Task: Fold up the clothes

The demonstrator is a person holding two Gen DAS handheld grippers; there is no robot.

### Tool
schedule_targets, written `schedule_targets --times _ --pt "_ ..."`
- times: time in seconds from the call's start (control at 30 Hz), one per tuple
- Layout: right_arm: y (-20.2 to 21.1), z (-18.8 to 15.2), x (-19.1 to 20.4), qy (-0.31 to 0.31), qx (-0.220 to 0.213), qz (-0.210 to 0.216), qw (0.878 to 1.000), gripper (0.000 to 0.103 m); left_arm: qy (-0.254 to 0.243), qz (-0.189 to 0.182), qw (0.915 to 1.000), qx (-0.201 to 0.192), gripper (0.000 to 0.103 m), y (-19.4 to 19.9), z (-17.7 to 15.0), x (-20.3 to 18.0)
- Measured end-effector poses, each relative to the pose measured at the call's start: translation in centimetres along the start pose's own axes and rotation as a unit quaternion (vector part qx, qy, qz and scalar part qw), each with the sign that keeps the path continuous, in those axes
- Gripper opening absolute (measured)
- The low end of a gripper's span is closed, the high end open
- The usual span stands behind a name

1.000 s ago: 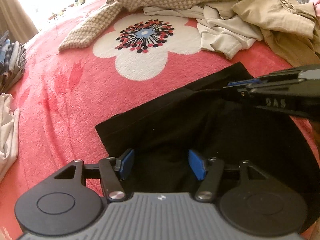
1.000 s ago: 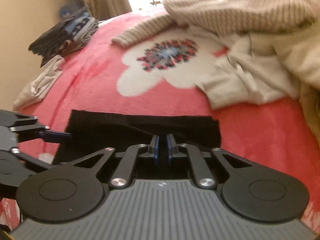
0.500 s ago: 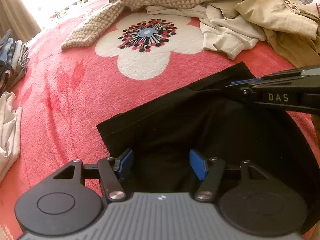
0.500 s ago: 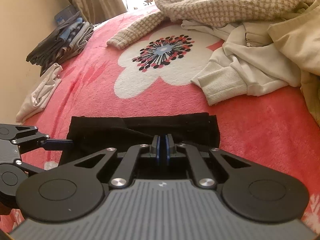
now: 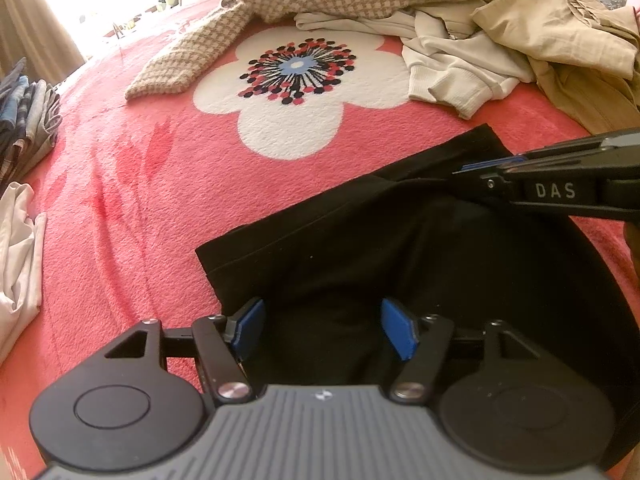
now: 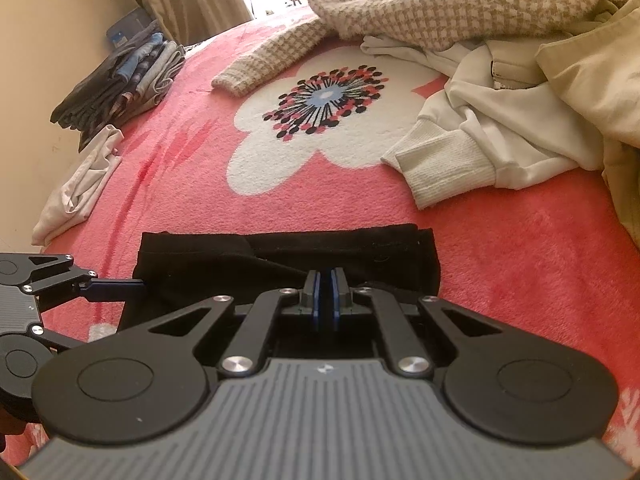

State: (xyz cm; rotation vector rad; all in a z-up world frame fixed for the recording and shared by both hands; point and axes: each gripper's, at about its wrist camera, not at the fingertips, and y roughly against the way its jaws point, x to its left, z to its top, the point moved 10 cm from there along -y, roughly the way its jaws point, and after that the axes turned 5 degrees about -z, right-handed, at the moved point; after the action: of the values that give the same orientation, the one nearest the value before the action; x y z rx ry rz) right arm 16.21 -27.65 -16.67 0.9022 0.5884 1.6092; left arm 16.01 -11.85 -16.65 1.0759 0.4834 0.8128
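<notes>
black garment between spread left jaws.

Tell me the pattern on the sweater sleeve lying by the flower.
Beige-and-cream houndstooth sweater sleeve; clearest in the left wrist view.

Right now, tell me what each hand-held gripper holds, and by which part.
The right hand-held gripper is shut on the black garment, pinching a raised fold near its far edge. The left hand-held gripper is open over it, holding nothing.
</notes>
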Motion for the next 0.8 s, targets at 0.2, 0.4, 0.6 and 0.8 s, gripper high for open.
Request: schedule_targets --times 0.2,0.4,0.6,0.8 --pt "0.0 0.0 0.1 0.002 0.0 -0.003 1.0 0.003 0.001 -0.001 1.0 -0.001 0.068 0.0 0.0 0.1" --pt "0.0 0.1 0.3 -0.001 0.007 0.006 1.0 0.008 0.004 -0.003 1.0 -0.002 0.07 0.1 -0.1 0.2" --pt "0.9 0.7 1.5 -0.009 0.013 0.053 0.998 0.056 0.008 -0.002 1.0 -0.001 0.071 0.1 0.0 0.3" --pt "3.4 1.4 0.6 -0.038 -0.025 0.025 0.999 0.094 0.012 -0.002 0.9999 -0.002 0.072 0.0 -0.1 0.4"
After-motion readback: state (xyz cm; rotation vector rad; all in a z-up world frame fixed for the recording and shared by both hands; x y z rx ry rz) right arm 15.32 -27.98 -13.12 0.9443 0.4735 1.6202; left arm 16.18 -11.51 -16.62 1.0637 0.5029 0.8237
